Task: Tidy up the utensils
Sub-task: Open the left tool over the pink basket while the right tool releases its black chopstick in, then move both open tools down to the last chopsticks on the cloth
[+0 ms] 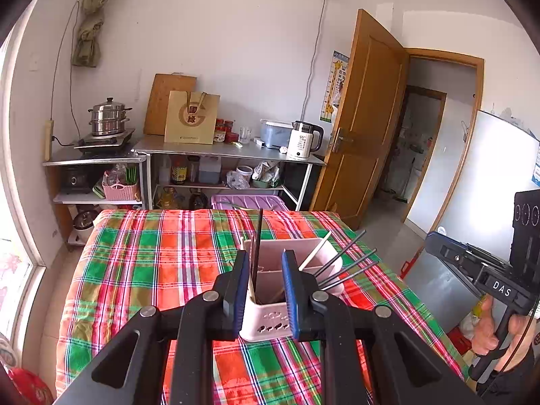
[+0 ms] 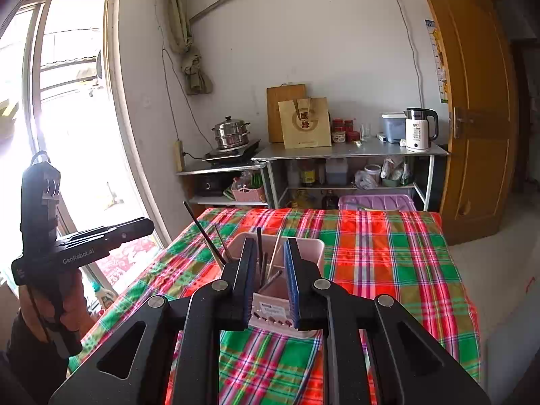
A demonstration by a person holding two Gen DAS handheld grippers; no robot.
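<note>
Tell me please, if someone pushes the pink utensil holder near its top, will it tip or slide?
The pink utensil holder looks tall, narrow, thin plastic, so probably light and apt to tip. The chopsticks lean out to one side, adding imbalance. The checked cloth likely resists sliding.

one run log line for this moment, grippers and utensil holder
left gripper: open, empty | right gripper: open, empty | pink utensil holder: upright on plaid cloth, chopsticks inside

Bright daylight floods in from a window [image 2: 67,118] that glares to blown-out white, while both sharp fisheye views bend strongly and darken at their rounded corners.
</note>
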